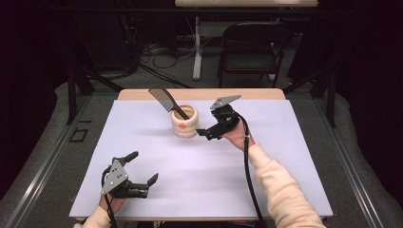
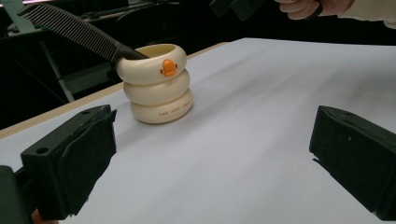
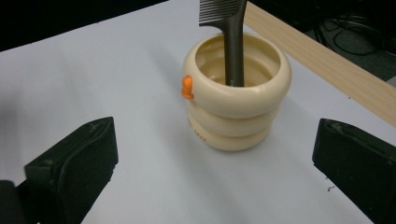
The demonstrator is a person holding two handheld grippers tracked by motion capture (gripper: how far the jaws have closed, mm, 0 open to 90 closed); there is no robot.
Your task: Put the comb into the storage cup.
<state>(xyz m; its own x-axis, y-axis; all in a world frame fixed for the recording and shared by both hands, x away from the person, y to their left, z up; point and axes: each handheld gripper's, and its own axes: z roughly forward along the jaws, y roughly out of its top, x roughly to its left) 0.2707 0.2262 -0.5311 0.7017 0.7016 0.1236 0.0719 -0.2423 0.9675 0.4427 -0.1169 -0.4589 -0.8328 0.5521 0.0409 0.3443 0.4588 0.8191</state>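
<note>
The comb (image 1: 166, 101) stands handle-down in the cup (image 1: 185, 121), its toothed end leaning out over the rim away from the right gripper (image 1: 205, 134); in the right gripper view the handle (image 3: 234, 51) rests against the inside of the cup (image 3: 236, 95), so the placing looks done; the right gripper's fingers (image 3: 79, 161) are spread wide with nothing between them, and the cup sits just ahead of their tips, a little apart and untouched; I judge this the release, with the hand clear of the comb.

The left gripper (image 1: 140, 174) rests near the front edge of the table (image 1: 285, 180), well short of the cup; its fingers (image 2: 74, 158) are likewise spread and hold nothing; in its view the cup (image 2: 156, 88) stands well ahead, toward the left finger, with the comb (image 2: 70, 28) slanting off to that side.

What seems left is little: draw the right gripper back from the cup without knocking it; the cup stands upright and the comb looks settled, though its lean might tip a light cup if bumped.
</note>
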